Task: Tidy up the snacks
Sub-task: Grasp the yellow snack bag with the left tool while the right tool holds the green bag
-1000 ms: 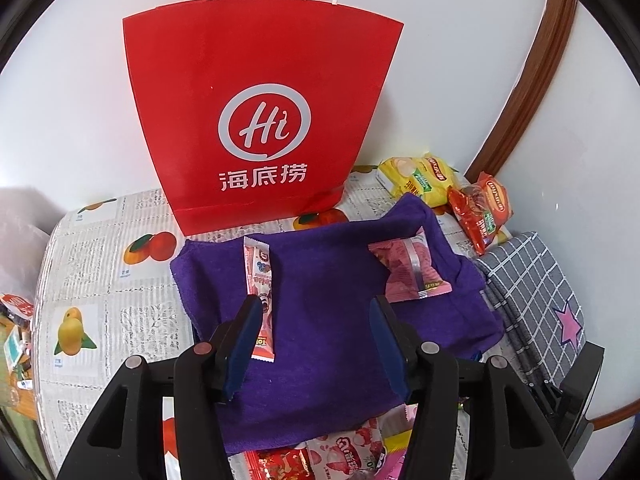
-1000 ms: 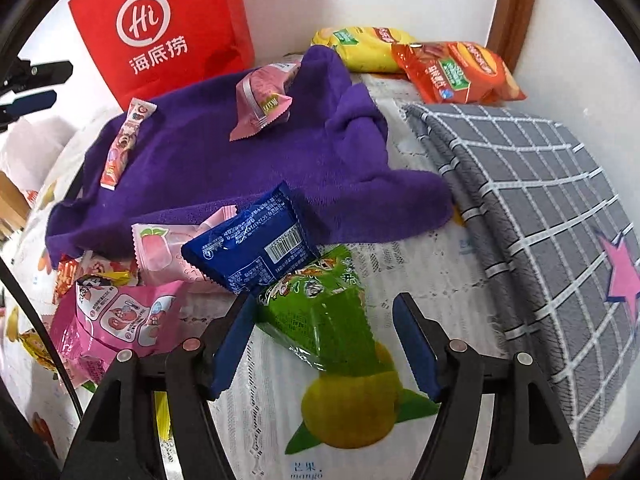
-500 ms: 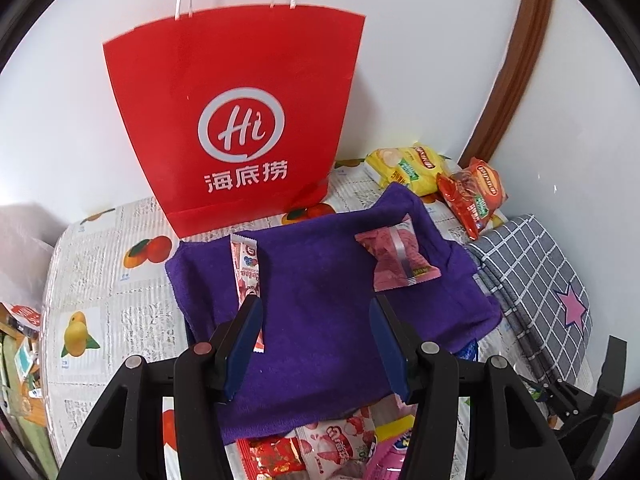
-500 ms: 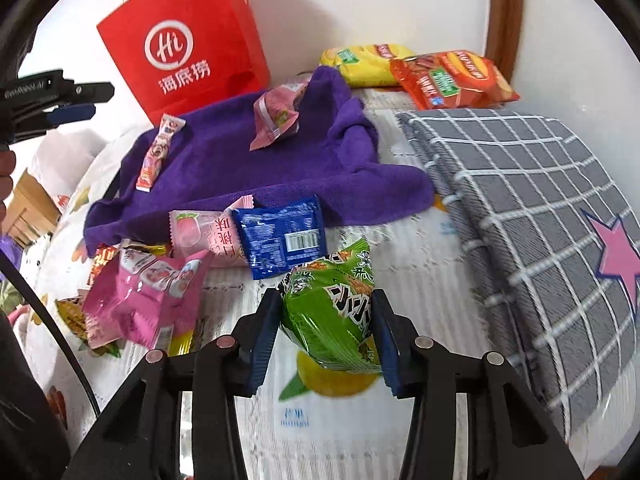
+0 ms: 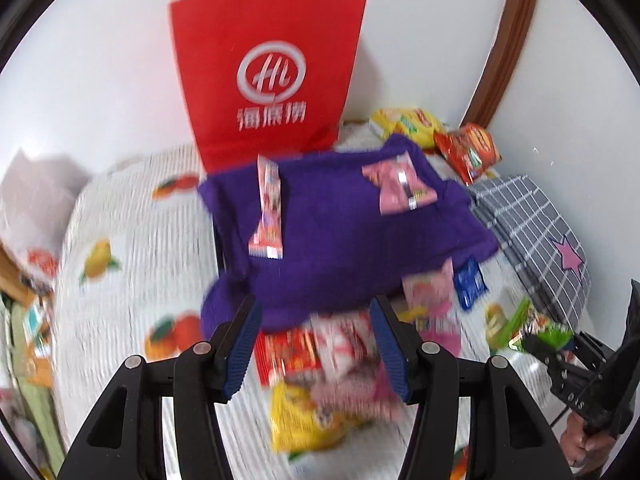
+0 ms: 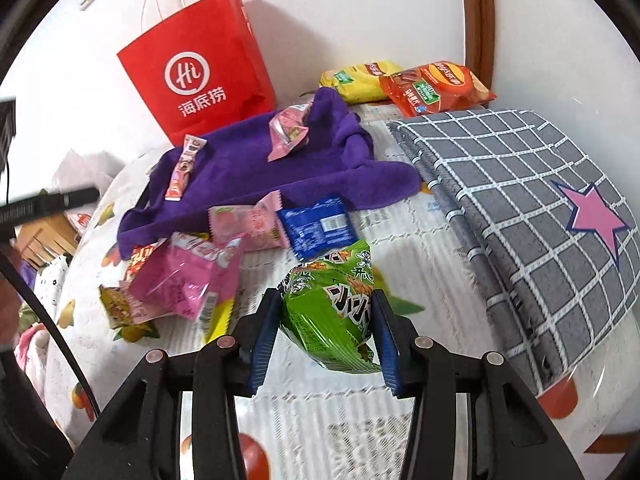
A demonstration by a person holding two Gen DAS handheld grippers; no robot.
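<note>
My right gripper (image 6: pixel 326 322) is shut on a green snack bag (image 6: pixel 332 308) and holds it just above the fruit-print cloth. My left gripper (image 5: pixel 316 340) hovers over a loose pile of snacks (image 5: pixel 340 352); its jaws are opening and nothing is between them. A purple towel (image 5: pixel 332 236) lies in the middle with a long pink bar (image 5: pixel 267 210) and a pink packet (image 5: pixel 398 188) on it. In the right wrist view the towel (image 6: pixel 248 168) has a blue packet (image 6: pixel 318 226), a peach packet (image 6: pixel 248 226) and a pink bag (image 6: pixel 192 276) at its near edge.
A red paper bag (image 5: pixel 268 76) stands against the back wall. Yellow (image 6: pixel 362 78) and orange (image 6: pixel 434 86) chip bags lie in the far corner. A grey checked cushion (image 6: pixel 532 208) fills the right side. Clutter hangs off the table's left edge.
My right gripper closed on the green snack bag and lifted it off the cloth. My left gripper pulled back from the towel to above the snack pile.
</note>
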